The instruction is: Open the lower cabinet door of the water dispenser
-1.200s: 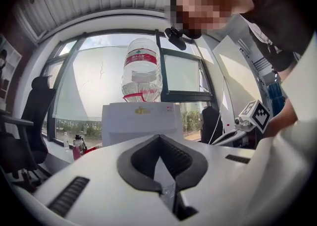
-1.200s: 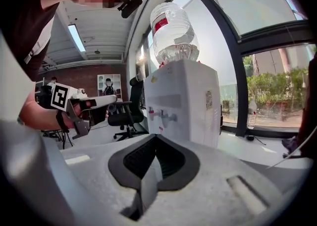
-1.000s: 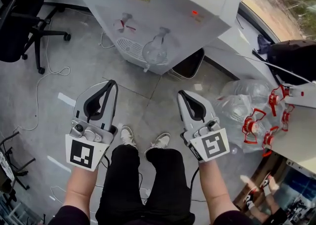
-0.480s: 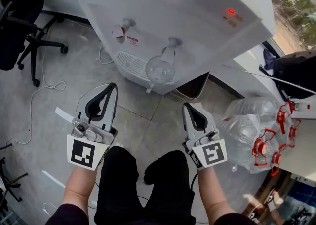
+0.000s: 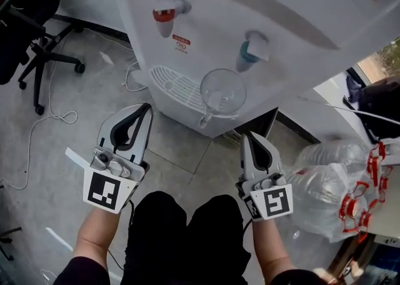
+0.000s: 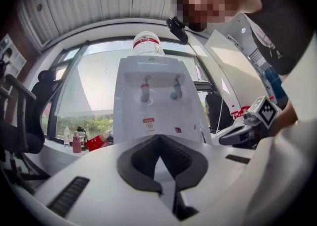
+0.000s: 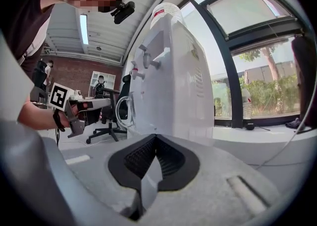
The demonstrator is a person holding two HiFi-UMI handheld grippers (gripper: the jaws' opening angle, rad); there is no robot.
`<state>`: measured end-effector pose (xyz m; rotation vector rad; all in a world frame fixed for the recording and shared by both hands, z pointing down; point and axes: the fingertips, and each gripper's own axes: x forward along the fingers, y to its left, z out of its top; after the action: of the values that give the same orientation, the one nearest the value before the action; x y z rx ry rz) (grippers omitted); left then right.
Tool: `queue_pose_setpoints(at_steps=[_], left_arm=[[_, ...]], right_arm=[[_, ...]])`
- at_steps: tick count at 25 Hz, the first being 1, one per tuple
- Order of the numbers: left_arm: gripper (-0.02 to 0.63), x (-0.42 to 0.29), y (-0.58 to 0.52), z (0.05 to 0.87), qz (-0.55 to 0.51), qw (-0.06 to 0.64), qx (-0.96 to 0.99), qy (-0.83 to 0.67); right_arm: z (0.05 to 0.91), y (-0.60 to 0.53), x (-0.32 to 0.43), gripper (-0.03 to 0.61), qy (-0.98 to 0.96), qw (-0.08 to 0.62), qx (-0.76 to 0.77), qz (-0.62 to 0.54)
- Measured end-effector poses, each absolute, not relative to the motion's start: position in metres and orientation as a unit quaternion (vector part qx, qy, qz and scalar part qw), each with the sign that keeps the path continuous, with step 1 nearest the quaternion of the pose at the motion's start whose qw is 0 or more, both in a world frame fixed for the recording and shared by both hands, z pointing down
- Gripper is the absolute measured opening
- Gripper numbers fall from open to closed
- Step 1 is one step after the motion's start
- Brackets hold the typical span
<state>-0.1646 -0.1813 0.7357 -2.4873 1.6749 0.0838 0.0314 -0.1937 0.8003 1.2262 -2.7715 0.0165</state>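
Note:
The white water dispenser (image 5: pixel 250 9) fills the top of the head view, with a red tap (image 5: pixel 165 12), a blue tap (image 5: pixel 252 49) and a clear glass jug (image 5: pixel 223 92) on its drip tray (image 5: pixel 178 87). Its lower cabinet door is hidden under the tray there. In the left gripper view the dispenser front (image 6: pixel 151 111) stands straight ahead, its lower part behind the gripper's body. My left gripper (image 5: pixel 147 107) is shut and empty, just short of the tray's left front. My right gripper (image 5: pixel 249 135) is shut and empty below the jug, beside the dispenser's right side (image 7: pixel 173 86).
A black office chair (image 5: pixel 31 21) and loose white cables (image 5: pixel 37 121) are on the grey floor to the left. A black bin (image 5: pixel 262 124) sits behind the dispenser. Clear bags of bottles with red handles (image 5: pixel 350 190) lie at the right. The person's knees (image 5: pixel 187 227) are below.
Both grippers and the head have sunk lower toward the dispenser, which now looms larger. The person's feet have dropped out of view. Both jaws stay shut.

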Motion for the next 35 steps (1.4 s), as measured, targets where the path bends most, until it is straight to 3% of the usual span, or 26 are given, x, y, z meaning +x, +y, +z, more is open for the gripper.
queue_pose_setpoints(at_steps=[9, 21, 25, 32, 35], left_arm=[[0.007, -0.163, -0.174, 0.784, 0.035, 0.067, -0.834, 0.546], [0.008, -0.177, -0.166, 0.786, 0.012, 0.086, -0.833, 0.546], [0.007, -0.181, -0.165, 0.79, 0.003, 0.083, -0.832, 0.549], [0.008, -0.185, -0.165, 0.796, -0.009, 0.085, -0.829, 0.553], [0.007, -0.186, -0.166, 0.8, -0.014, 0.089, -0.828, 0.553]], right_arm=[[0.855, -0.196, 0.042, 0.003, -0.91, 0.07, 0.407, 0.015], [0.874, -0.213, 0.045, 0.036, -0.906, 0.074, 0.416, 0.035], [0.883, -0.22, 0.043, 0.076, -0.901, 0.079, 0.424, 0.049], [0.886, -0.234, 0.035, 0.216, -0.911, 0.067, 0.404, 0.054], [0.889, -0.238, 0.029, 0.242, -0.914, 0.069, 0.396, 0.051]])
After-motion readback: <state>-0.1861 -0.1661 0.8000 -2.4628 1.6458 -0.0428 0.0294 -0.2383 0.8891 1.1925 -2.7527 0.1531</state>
